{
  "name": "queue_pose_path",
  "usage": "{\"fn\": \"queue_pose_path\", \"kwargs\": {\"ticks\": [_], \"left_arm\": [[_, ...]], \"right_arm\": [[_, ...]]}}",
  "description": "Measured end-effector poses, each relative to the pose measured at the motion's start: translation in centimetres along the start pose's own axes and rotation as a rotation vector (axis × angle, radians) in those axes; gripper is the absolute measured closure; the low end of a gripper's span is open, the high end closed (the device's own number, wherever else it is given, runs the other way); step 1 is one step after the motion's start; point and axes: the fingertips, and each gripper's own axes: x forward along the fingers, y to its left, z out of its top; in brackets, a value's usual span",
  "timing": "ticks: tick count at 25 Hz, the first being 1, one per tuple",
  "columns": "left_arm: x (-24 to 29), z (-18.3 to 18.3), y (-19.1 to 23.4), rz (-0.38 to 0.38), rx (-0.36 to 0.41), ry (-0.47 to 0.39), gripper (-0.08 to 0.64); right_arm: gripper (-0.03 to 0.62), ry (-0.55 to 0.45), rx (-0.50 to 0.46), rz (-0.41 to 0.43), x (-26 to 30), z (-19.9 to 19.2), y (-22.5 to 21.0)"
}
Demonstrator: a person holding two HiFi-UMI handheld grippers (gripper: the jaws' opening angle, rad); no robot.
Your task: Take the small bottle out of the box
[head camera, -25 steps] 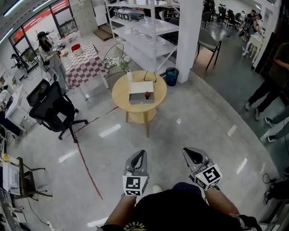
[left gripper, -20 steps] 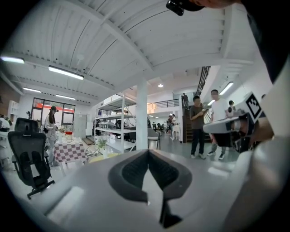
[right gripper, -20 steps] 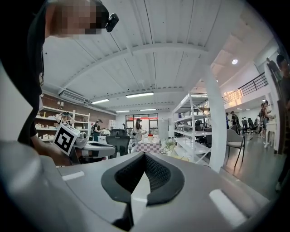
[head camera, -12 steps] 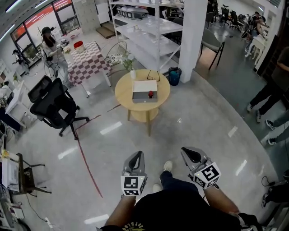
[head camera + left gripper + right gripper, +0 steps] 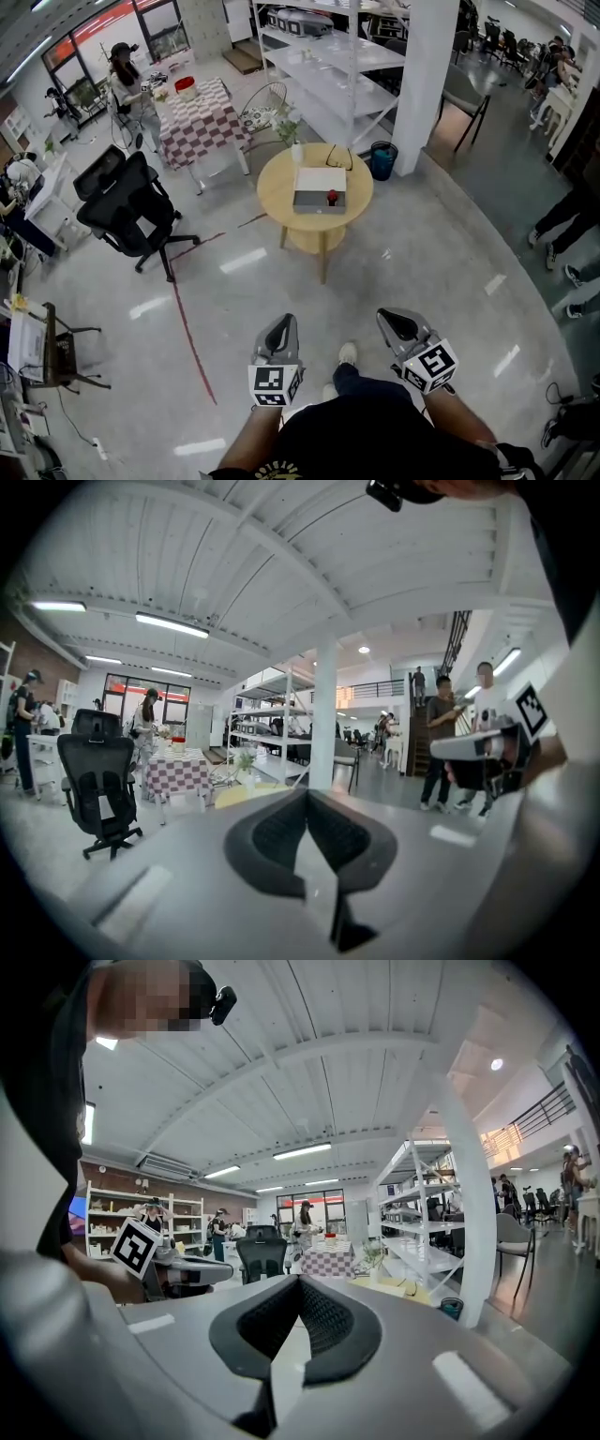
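On the distant table (image 5: pixel 277 187), a box (image 5: pixel 314 183) holds a barely discernible bottle (image 5: pixel 331 197).

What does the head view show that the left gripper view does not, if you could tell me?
Only the head view: the box on the round table, the red-topped small bottle with it, and the red floor line. Only the left gripper view: the ceiling lights and the left tool's jaws closed together, empty. Both: the round table, black office chair, checkered table, white pillar and right tool.
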Motion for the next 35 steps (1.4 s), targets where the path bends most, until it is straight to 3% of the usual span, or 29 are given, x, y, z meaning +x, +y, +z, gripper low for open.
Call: {"fn": "queue_pose_path", "kwargs": {"ticks": [7, 20, 35], "left_arm": [[0.5, 0.5, 0.3, 0.000, 0.016, -0.011, 0.560], [4.4, -0.2, -1.2, -0.035, 0.040, 0.023, 0.560], [16.4, 0.6, -0.1, -0.061, 0.061, 0.084, 0.560]], "right_arm": [[0.584, -0.007, 0.044, 0.020, 0.5, 0.5, -0.7], [0.585, 0.025, 0.055, -0.047, 0.2, -1.9, -4.9], [0.584, 0.023, 0.086, -0.072, 7.1, -1.7, -15.2]]}}
